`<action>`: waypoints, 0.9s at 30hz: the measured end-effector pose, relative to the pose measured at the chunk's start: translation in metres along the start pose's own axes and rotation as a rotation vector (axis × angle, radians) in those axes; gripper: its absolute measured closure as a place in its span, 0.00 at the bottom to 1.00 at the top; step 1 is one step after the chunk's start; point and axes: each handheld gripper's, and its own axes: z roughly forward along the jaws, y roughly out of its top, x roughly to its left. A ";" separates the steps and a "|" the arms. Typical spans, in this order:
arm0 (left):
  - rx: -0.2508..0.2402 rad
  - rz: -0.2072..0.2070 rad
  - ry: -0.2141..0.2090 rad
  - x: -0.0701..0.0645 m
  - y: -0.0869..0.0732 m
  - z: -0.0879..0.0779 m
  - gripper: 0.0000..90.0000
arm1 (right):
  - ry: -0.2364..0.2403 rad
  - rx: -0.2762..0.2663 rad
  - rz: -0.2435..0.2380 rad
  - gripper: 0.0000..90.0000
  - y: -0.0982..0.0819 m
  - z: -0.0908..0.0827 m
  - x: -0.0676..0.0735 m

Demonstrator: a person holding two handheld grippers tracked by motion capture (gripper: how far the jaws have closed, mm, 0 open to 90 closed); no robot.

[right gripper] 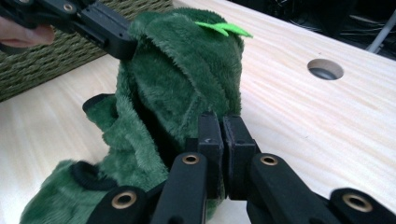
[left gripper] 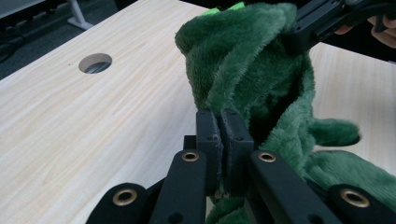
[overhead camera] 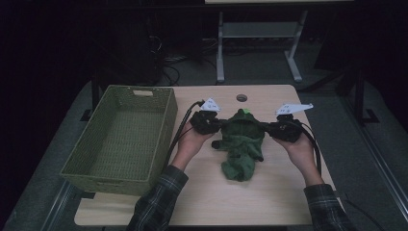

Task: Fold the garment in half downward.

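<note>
A dark green plush garment [overhead camera: 242,144] with a bright green tag [right gripper: 223,28] hangs between both grippers over the middle of the wooden table [overhead camera: 207,192]. Its lower end still rests on the tabletop. My left gripper [overhead camera: 215,124] is shut on the garment's left upper edge, its jaws pinching the fleece [left gripper: 243,65] in the left gripper view [left gripper: 223,122]. From the opposite side my right gripper [overhead camera: 268,128] is shut on the right upper edge, the jaws closed on the fabric [right gripper: 182,79] in the right gripper view [right gripper: 221,128].
A green woven basket [overhead camera: 126,139] stands open on the table's left side, close to my left hand. A round cable hole [overhead camera: 241,98] lies in the tabletop behind the garment. A metal table frame [overhead camera: 260,43] stands on the floor beyond the far edge.
</note>
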 end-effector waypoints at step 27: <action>-0.017 0.039 -0.080 -0.046 -0.037 -0.039 0.97 | 0.084 -0.015 -0.045 0.97 -0.037 -0.034 0.049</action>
